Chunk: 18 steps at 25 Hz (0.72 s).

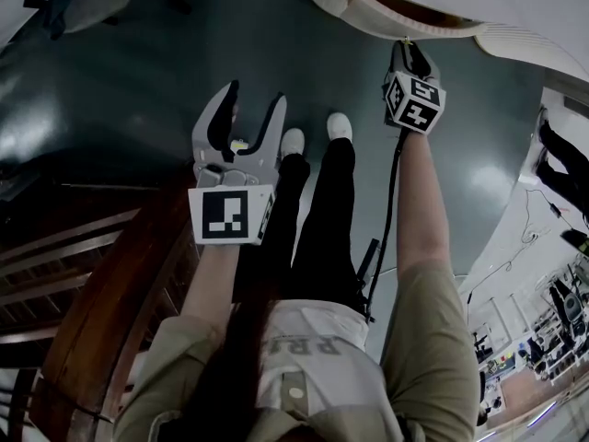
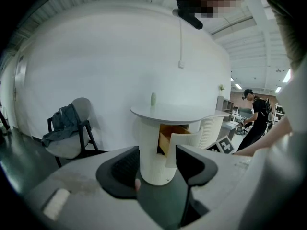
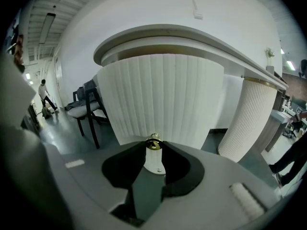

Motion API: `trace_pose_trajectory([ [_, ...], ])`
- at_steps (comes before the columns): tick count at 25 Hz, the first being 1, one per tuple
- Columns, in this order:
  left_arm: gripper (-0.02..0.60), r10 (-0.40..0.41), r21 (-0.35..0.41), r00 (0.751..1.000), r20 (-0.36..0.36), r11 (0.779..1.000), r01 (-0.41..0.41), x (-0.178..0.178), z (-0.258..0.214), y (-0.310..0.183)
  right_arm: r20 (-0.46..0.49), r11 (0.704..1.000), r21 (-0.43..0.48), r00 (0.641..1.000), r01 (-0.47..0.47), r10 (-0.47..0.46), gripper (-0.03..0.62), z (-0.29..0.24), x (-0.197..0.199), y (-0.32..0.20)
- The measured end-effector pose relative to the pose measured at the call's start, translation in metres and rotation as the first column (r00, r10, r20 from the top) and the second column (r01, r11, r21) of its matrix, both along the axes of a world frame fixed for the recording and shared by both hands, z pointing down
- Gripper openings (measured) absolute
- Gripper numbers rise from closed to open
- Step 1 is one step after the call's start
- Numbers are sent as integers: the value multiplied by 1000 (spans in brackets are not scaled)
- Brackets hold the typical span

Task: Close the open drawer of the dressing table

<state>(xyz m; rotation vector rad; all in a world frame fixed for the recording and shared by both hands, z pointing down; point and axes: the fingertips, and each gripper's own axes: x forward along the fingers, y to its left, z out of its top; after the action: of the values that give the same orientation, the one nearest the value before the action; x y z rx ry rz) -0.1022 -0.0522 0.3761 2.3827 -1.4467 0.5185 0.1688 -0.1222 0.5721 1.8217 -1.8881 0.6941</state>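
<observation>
The white ribbed dressing table point(image 2: 178, 113) stands ahead, its curved drawer point(image 2: 186, 139) pulled out and showing a wooden inside. In the head view the drawer point(image 1: 386, 15) is at the top right, and my right gripper point(image 1: 410, 55) reaches its front. In the right gripper view the ribbed drawer front point(image 3: 163, 99) fills the picture. There my right gripper point(image 3: 154, 146) is shut on the small brass knob point(image 3: 153, 143). My left gripper point(image 1: 248, 118) hangs in the air to the left, away from the table. Seen from its own camera, the left gripper point(image 2: 158, 163) is open with nothing between the jaws.
A dark wooden piece of furniture point(image 1: 92, 274) is close at my lower left. A chair point(image 2: 72, 133) with clothes on it stands left of the table. A second ribbed column point(image 3: 249, 119) rises right of the drawer. Another person point(image 2: 256, 116) walks far off at the right.
</observation>
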Motion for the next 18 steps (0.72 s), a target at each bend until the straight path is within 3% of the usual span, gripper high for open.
trace_pose_trajectory([
  [18, 252, -55, -6, 998, -9, 998, 55, 31, 7, 4, 11, 1000, -8, 1000, 24, -24, 107, 2, 3, -22],
])
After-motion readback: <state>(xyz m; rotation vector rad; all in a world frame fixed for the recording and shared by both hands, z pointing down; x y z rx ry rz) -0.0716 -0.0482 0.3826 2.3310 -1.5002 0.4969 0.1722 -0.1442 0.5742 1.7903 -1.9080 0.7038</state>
